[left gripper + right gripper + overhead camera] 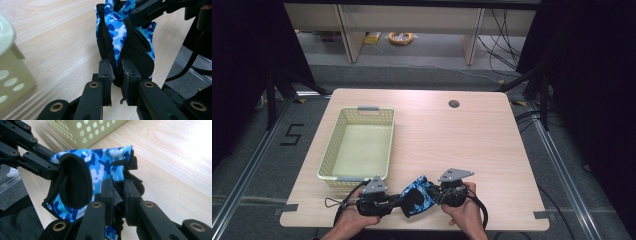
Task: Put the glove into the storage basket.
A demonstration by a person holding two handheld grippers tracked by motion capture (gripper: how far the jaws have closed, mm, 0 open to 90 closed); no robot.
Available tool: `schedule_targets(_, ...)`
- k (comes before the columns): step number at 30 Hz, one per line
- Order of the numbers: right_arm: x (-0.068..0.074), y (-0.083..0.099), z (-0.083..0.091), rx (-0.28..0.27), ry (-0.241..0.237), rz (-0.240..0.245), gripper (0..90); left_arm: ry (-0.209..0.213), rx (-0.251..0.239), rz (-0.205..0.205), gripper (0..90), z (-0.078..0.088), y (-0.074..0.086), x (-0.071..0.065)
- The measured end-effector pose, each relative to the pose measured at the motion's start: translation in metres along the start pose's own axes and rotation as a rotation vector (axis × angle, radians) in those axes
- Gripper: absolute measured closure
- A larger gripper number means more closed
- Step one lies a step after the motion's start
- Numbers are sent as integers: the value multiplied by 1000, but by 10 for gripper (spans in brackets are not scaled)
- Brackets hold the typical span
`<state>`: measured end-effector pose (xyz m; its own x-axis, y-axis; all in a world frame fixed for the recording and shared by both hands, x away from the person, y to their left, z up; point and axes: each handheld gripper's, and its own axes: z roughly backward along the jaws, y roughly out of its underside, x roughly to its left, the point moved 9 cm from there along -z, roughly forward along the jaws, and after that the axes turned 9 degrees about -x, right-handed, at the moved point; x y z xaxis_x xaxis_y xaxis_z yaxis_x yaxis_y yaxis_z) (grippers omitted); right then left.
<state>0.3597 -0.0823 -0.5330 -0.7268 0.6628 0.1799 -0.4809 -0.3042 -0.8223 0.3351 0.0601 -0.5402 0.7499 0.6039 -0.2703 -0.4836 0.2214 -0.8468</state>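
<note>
A light wooden table (472, 145) with rounded corners carries the things. A round cable hole (454, 104) sits in its top near the far edge, right of the middle. On the left half stands a pale yellow-green perforated basket (343, 131) with grey handles at its two short ends, its long side running from the near edge toward the far one. The right half shows bare wood grain.

Two black hand-held grippers, the left hand-held gripper (398, 200) and the right hand-held gripper (435, 194), each carry a grey three-cornered plate on top. Their black linkage arms show brass-coloured rivets. Black cables loop from both. Bare forearms, no sleeves visible.
</note>
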Motion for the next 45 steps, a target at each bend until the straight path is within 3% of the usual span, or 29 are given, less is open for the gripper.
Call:
schedule_targets(3,1,-7,-1,-11,-2,20,810,-6,-15,-7,788,4,-4,4)
schedule_targets(8,6,-22,-3,-32,-20,34,810,-9,-39,17,787,16,-13,8)
schedule_targets(9,8,-25,-3,-41,-21,23,809,2,-32,1,788,19,-14,10)
schedule_targets(15,15,-43,-1,-45,-37,63,809,-22,-60,14,786,31,-26,12)
schedule_targets(21,18,-61,-3,-67,-69,51,809,-22,-64,4,785,42,-36,17)
schedule_targets(24,21,-69,-5,-62,-93,57,809,-37,-67,-2,786,49,-42,20)
schedule_targets(25,20,-72,-4,-56,-74,62,809,-37,-73,-1,786,51,-44,21)
schedule_targets(29,24,-85,-5,-57,-86,91,809,-43,-85,1,785,59,-51,24)
schedule_targets(32,28,-93,-6,-57,-90,76,809,-43,-88,0,785,65,-55,26)
schedule_targets(35,29,-100,-10,-59,-104,92,809,-52,-89,5,784,70,-58,30)
schedule_targets(39,30,-111,-13,-60,-107,93,809,-62,-105,18,783,76,-65,36)
schedule_targets(41,32,-118,-16,-65,-131,85,809,-74,-110,11,783,80,-69,40)
schedule_targets(45,32,-134,-23,-66,-122,112,809,-94,-122,11,783,88,-79,49)
